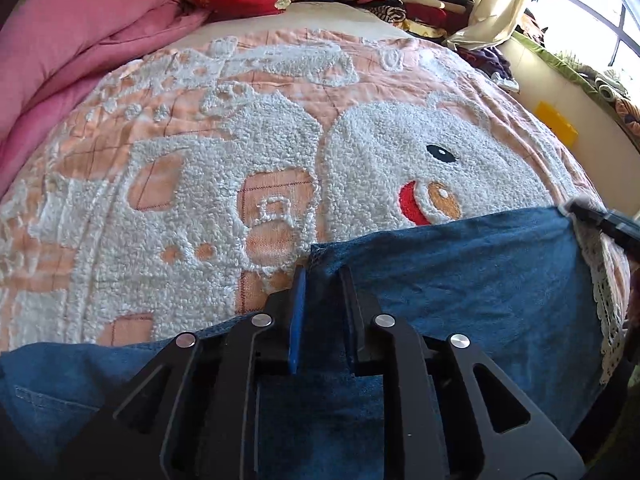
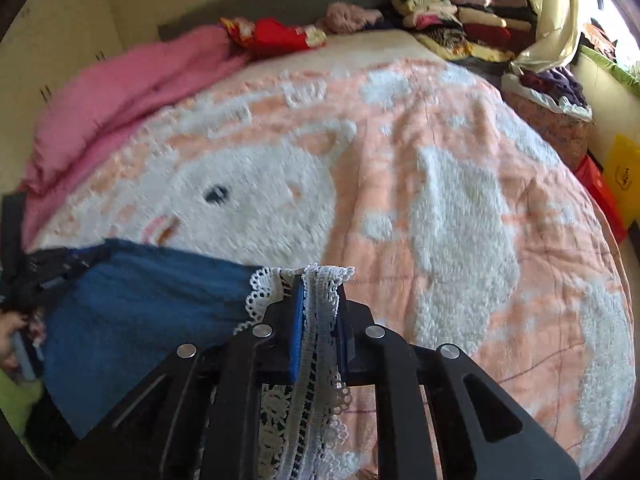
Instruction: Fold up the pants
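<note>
On the bed's teddy-bear blanket (image 1: 248,148), the denim pants (image 1: 460,276) lie partly doubled. Left tongs (image 1: 323,280) clench the denim edge; right tongs (image 2: 318,280) pinch the lace hem (image 2: 320,320). Best to carry both corners level, keeping the edge taut.

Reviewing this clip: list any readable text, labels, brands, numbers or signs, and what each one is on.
No text reads legibly in either view.
Yellow sign by the wall: carries a dark symbol, too blurred to read.
Red fabric at the head of the bed: a pale pattern, no legible words.
Blanket: raised cartoon shapes only, none readable as letters.
Denim pants and lace trim: no label visible.
</note>
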`<state>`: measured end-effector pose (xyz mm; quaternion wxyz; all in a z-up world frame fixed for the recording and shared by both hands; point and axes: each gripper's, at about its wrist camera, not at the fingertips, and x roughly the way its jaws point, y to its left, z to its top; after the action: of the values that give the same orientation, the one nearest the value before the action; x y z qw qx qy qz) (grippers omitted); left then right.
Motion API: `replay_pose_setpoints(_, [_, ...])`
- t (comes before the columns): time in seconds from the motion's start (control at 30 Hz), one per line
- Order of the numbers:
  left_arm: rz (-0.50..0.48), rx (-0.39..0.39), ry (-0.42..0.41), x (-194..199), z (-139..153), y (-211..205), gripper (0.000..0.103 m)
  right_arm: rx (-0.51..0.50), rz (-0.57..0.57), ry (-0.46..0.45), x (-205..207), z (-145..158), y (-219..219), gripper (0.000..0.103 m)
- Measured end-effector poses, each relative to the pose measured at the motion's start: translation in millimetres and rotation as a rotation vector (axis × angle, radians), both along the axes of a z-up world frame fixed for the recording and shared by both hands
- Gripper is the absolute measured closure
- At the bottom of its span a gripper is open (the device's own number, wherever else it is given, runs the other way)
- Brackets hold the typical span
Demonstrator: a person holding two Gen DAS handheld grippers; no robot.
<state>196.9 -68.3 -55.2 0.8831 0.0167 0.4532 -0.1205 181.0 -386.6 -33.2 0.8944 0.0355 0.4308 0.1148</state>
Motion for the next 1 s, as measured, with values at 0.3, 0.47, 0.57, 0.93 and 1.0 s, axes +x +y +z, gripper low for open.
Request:
replay_pose_setpoints(0.3, [0.033, -0.028, -0.045, -10.5, 20.2, 15.7, 0.079, 0.007, -0.132, -0.045, -19.9, 7.7, -31.2, 0.045])
replay_pose_setpoints(0.47, [0.126, -0.043, -0.149, -41.6, 55.7, 53.0, 0.060, -0.027, -0.178, -0.130, -53.2, 32.4, -31.4, 0.031])
replay_pose_setpoints(0.57, [0.137, -0.034, -0.159, -65.0, 62.4, 68.5, 0.056, -0.007, -0.136, -0.149, -78.3, 39.2, -18.2, 0.030])
replay_pose_setpoints(0.93, [0.054, 0.027, -0.059, -86.4, 26.1, 40.6, 0.026, -0.100, 0.102, -0.061, -99.4, 23.9, 84.9, 0.030])
replay_pose_setpoints(1.0, [0.082, 0.108, -0.049, -81.4, 14.2, 40.5, 0.019, -0.113, 0.107, -0.040, -90.6, 16.9, 95.3, 0.030])
